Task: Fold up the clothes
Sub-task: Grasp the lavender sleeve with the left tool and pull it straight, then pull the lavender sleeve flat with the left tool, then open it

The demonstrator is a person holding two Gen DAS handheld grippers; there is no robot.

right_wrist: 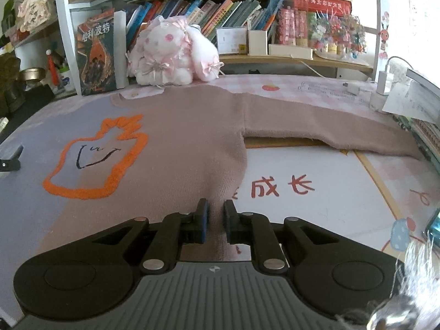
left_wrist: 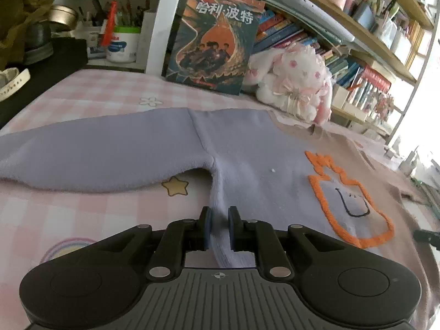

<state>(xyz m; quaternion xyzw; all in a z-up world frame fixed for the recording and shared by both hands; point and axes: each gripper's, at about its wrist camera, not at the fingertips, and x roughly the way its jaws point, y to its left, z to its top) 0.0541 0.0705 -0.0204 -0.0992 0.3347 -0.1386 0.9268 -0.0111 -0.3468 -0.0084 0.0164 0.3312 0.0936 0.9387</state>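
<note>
Two colours split the sweater [left_wrist: 247, 148]: soft lilac fleece on my left half, dusty pink-brown knit on my right, with a fuzzy orange outline [right_wrist: 96, 162] of a small face stitched across the seam. It lies flat, front up, on the desk mat [left_wrist: 82, 214], sleeves spread out to either side. My left gripper [left_wrist: 220, 227] has its fingers nearly together, and a raised ridge of the lilac side edge stands pinched between the pads, just below the armpit. My right gripper [right_wrist: 215, 221] is equally narrow, its pads pressed on a fold of the ribbed knit at the opposite side edge.

The lilac sleeve [left_wrist: 96, 154] runs left with a curved underside, mat showing beneath it; the brown sleeve [right_wrist: 330, 132] stretches right, its cuff reaching a stack of things at the mat's edge. The mat is smooth, pink-checked in places, printed with a star [left_wrist: 176, 187] and red characters [right_wrist: 275, 187].

Beyond the collar, a frilly white-and-pink plush rabbit [right_wrist: 170, 52] slumps against a book [left_wrist: 214, 41] standing upright, and crowded bookshelves [right_wrist: 247, 8] close off the back. A white charger [right_wrist: 383, 82] and cable sit at the far right. Bare mat lies open outside each side edge.
</note>
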